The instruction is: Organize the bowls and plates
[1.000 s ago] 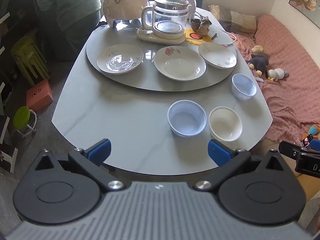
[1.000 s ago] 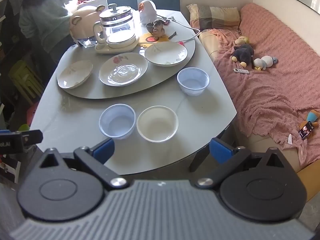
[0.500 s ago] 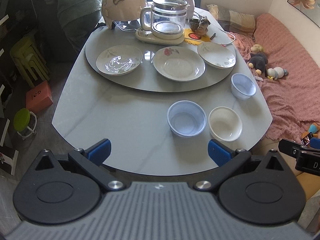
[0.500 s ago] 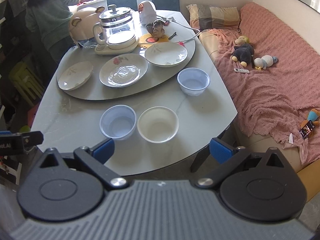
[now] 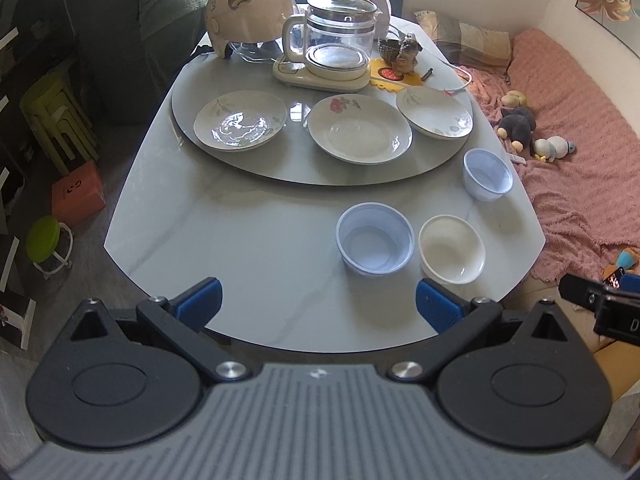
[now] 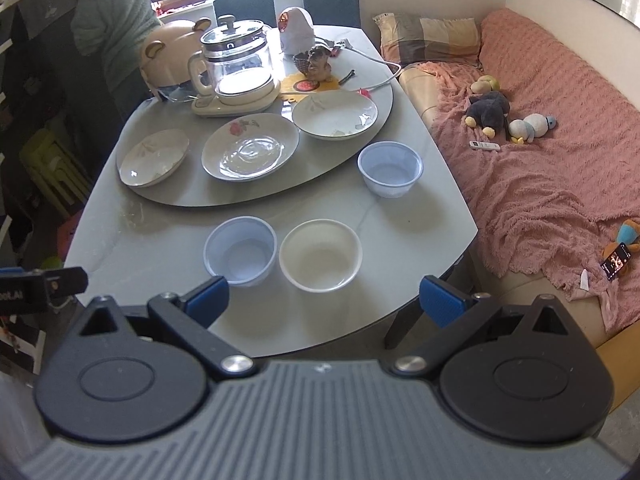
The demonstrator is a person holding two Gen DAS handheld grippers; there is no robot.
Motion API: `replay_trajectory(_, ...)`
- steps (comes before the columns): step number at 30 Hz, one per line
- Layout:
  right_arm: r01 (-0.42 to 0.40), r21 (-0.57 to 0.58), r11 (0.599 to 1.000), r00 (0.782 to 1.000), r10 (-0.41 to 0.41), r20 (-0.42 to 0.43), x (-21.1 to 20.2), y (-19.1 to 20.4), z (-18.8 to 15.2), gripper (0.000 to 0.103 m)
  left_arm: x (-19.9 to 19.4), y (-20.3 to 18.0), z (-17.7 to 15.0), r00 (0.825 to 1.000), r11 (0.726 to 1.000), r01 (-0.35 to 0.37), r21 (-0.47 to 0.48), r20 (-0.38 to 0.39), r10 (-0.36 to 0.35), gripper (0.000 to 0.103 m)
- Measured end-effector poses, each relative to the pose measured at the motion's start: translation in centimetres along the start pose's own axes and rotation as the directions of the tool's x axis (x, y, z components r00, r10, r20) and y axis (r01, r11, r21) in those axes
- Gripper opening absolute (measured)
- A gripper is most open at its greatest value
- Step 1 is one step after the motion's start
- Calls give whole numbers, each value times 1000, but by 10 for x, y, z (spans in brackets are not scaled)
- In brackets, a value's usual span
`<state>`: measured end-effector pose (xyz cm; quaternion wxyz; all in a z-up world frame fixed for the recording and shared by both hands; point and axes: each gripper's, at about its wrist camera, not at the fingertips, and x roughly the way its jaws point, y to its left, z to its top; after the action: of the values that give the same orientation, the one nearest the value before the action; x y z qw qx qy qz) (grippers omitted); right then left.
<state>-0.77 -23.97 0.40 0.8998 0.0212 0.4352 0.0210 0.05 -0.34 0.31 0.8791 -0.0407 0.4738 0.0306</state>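
From the left wrist camera I see my left gripper [image 5: 318, 300] held off the near edge of the glossy grey marble-look table [image 5: 240, 240], its blue-padded fingers [image 5: 199, 296] spread wide with nothing between them. All the dishes sit upright, mouths up, and being round they have no long axis to speak of. On the round turntable [image 5: 296, 172] three shallow glazed ceramic plates lie in a row: a leaf-patterned one [image 5: 240, 125] on the left, a rose-printed one [image 5: 359, 128] in the middle, a third [image 5: 434, 112] at right, all empty. Nearer me a pale blue plastic bowl [image 5: 375, 238] and a cream bowl [image 5: 452, 249] stand just beside each other, and a second blue bowl [image 5: 488, 174] stands apart by the turntable's rim; I see nothing inside any of them. Behind the plates is a glass kettle [image 5: 338, 40] on its cream base. From the right wrist camera my right gripper [image 6: 323, 298] also hangs short of the table edge, fingers [image 6: 440, 300] spread and holding nothing. Here the blue bowl [image 6: 240, 250] and cream bowl [image 6: 320, 255] lie closest, side by side, the other blue bowl [image 6: 390, 168] further right, and the three plates [image 6: 250, 146] beyond on the turntable, near the pink-covered sofa [image 6: 560, 160]
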Motion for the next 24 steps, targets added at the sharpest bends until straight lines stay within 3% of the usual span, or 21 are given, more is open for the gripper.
replay_trajectory(24, -12, 5, 1000, 1000, 12, 0, -2, -3, -5, 103, -4, -8, -5, 1000, 1000, 8, 3, -19, -8, 103)
